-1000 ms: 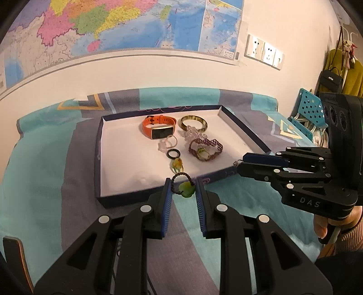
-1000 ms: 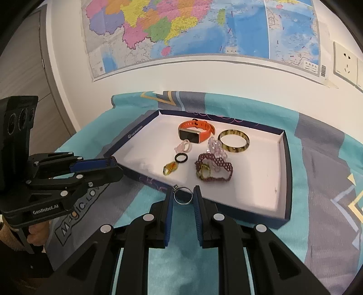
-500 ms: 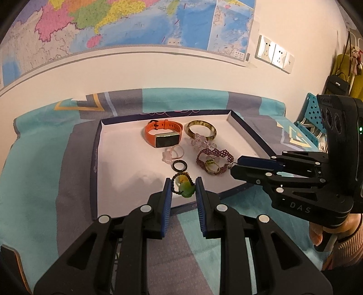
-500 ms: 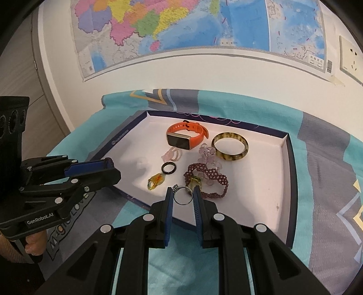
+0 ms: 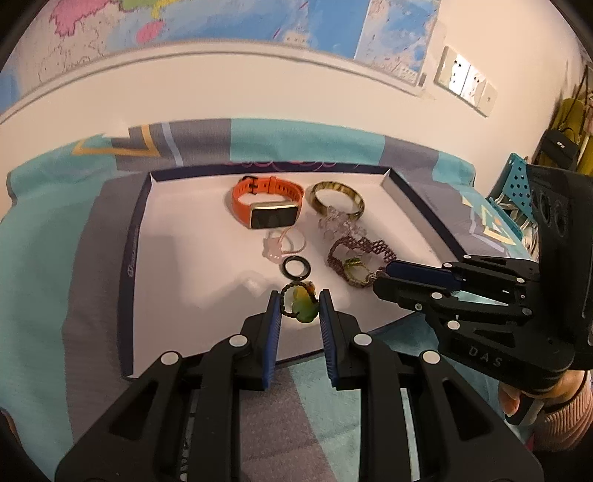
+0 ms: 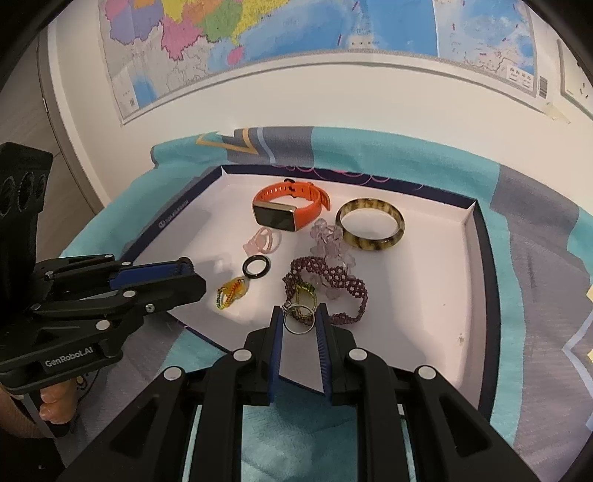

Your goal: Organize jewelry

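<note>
Two grippers over the tray, both loaded. Left gripper [image 5: 299, 302] clenched on a beaded ring with green charm [image 5: 301, 306], pinched between the blue pads [image 5: 272, 326], hanging over the near part of the tray [image 5: 128, 259]. Right gripper [image 6: 299, 319] clamped on a silver ring [image 6: 296, 322], also above the tray's near edge, just at 6 o'clock of the purple beaded bracelet [image 6: 335, 283].

Seen from the right wrist, clock positions taken from tray centre:
- Orange smartwatch [image 6: 287, 207] at 12 o'clock, lying flat, screen up.
- Tortoiseshell bangle [image 6: 370, 224] at 2 o'clock, well clear of the watch.
- Clear crystal bracelet [image 6: 330, 241] touching the bangle's 8 o'clock side, overlapping the purple bracelet's far edge.
- Pink ring [image 6: 261, 241] at 10 o'clock, black ring [image 6: 256, 266] just beside it toward 6.
- Yellow-orange beaded ring [image 6: 231, 291] at 8 o'clock, close to the left gripper's tips.
- Green-yellow beaded ring [image 6: 305, 293] sitting inside the purple bracelet's loop — partly hidden behind the silver ring.

Tray on a teal-and-grey patterned cloth [image 6: 537, 259], wall map [image 6: 296, 29] behind, wall sockets [image 5: 465, 83] at 2 o'clock in the left view. Person's hand [image 5: 530, 396] visible on the right gripper's handle.
</note>
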{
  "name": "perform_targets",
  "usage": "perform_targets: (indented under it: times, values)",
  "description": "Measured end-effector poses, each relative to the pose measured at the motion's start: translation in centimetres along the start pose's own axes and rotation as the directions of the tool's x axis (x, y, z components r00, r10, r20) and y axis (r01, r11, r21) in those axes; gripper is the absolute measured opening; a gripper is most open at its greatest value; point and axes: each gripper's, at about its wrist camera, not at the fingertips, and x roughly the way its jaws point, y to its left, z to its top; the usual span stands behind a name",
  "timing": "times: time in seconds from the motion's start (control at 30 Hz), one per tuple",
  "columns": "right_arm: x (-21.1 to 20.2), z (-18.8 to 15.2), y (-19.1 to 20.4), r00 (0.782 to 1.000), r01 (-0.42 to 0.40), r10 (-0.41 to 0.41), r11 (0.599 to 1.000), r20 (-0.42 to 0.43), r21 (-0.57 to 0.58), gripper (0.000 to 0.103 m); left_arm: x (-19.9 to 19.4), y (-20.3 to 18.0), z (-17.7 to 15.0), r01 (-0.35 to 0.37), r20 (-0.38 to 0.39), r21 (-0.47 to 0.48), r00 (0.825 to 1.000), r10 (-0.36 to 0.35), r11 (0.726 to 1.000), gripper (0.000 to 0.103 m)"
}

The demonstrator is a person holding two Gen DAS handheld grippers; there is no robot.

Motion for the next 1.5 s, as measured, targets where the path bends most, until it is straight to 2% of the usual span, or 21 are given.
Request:
perform_targets:
  times: [0.57, 0.7, 0.87, 0.93, 1.03, 1.07, 1.1, 1.13, 1.2, 1.37, 1.5]
  values:
    - [0.4, 0.2, -0.1, 1.0, 0.0, 0.0, 1.0, -0.009, 0.002, 0.016, 1.0, 0.1, -0.1, -0.015, -0.026, -0.004, 1.0, 0.015, 1.0, 0.021]
    - [0.5, 0.2, -0.2, 1.0, 0.005, -0.005, 1.0, -0.008, 0.006, 0.019, 1.0, 0.0, -0.2, -0.02, -0.024, -0.002, 1.0, 0.02, 1.0, 0.022]
    - [-0.1, 0.1, -0.2, 1.0, 0.01, -0.01, 1.0, 0.006, 0.019, 0.036, 0.5, 0.0, -0.5, -0.037, -0.009, -0.003, 0.999, 0.037, 0.999, 0.048]
    - [-0.7, -0.2, -0.2, 1.0, 0.016, -0.017, 1.0, 0.022, 0.024, 0.047, -0.1, -0.1, -0.7, -0.045, 0.002, 0.002, 0.999, 0.045, 0.999, 0.053]
    - [-1.7, -0.7, -0.1, 0.998, 0.032, -0.033, 0.999, 0.045, 0.027, 0.061, -1.1, -0.1, -1.2, -0.061, 0.027, 0.003, 0.998, 0.061, 0.998, 0.074]
    - [-2.0, -0.8, -0.1, 0.998, 0.043, -0.045, 0.999, 0.052, 0.029, 0.072, -1.5, -0.1, -1.5, -0.07, 0.037, 0.005, 0.997, 0.07, 0.998, 0.081]
    - [-2.5, -1.1, 0.0, 0.996, 0.059, -0.06, 0.998, 0.062, 0.029, 0.076, -2.0, -0.2, -1.8, -0.081, 0.05, 0.009, 0.996, 0.08, 0.997, 0.082]
    - [-2.8, -1.3, 0.0, 0.996, 0.06, -0.061, 0.998, 0.067, 0.027, 0.077, -2.4, -0.2, -2.0, -0.088, 0.057, 0.012, 0.995, 0.088, 0.996, 0.086]
    - [-3.4, -1.8, 0.2, 0.995, 0.066, -0.068, 0.998, 0.07, 0.024, 0.085, -3.3, -0.3, -2.6, -0.112, 0.075, 0.02, 0.991, 0.11, 0.994, 0.096]
    - [-4.5, -3.2, 1.2, 0.988, 0.121, -0.121, 0.993, 0.097, 0.006, 0.095, -4.8, -0.5, -3.9, -0.133, 0.083, 0.019, 0.988, 0.131, 0.991, 0.097]
    - [-5.3, -4.2, 1.4, 0.987, 0.123, -0.125, 0.992, 0.097, 0.024, 0.096, -5.8, -0.7, -4.8, -0.155, 0.094, 0.01, 0.984, 0.154, 0.988, 0.097]
